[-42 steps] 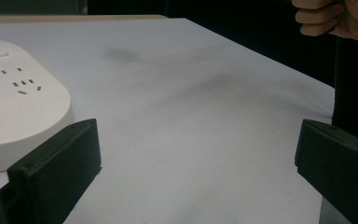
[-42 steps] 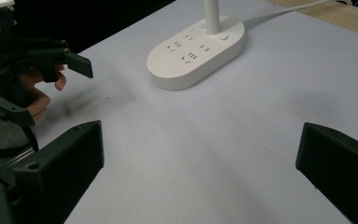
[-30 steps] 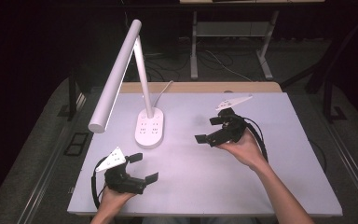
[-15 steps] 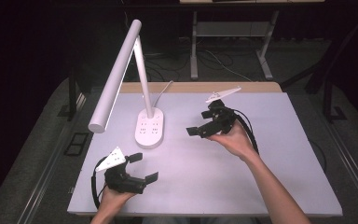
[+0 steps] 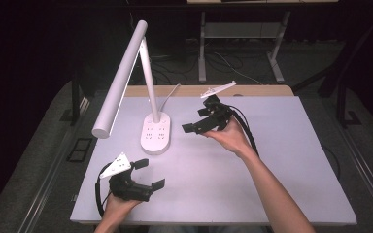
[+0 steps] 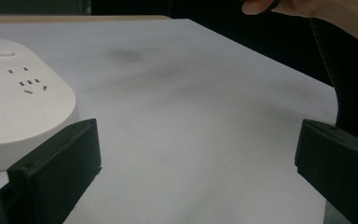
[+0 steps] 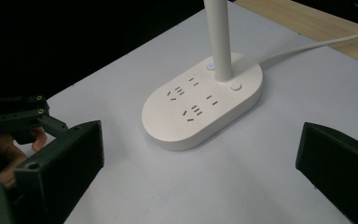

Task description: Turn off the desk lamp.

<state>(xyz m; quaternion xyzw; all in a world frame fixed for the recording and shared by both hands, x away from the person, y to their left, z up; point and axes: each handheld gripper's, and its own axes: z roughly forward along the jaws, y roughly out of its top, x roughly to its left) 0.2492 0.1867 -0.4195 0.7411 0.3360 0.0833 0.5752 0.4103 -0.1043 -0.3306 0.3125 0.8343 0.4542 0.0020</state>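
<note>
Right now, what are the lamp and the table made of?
The lamp looks like smooth white plastic: matte, evenly coloured, with moulded sockets in its base. The table has a pale, flat, matte top, maybe laminate, with a wood-coloured strip at its far edge.

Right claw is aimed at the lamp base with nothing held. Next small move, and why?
Probably ease the right claw forward and down toward the lamp base. Its jaws stand wide open and empty, the base lies centred between them in the right gripper view, and the two round buttons beside the stem are within sight. The left claw rests open near the table's near edge, so it can stay put.
</note>
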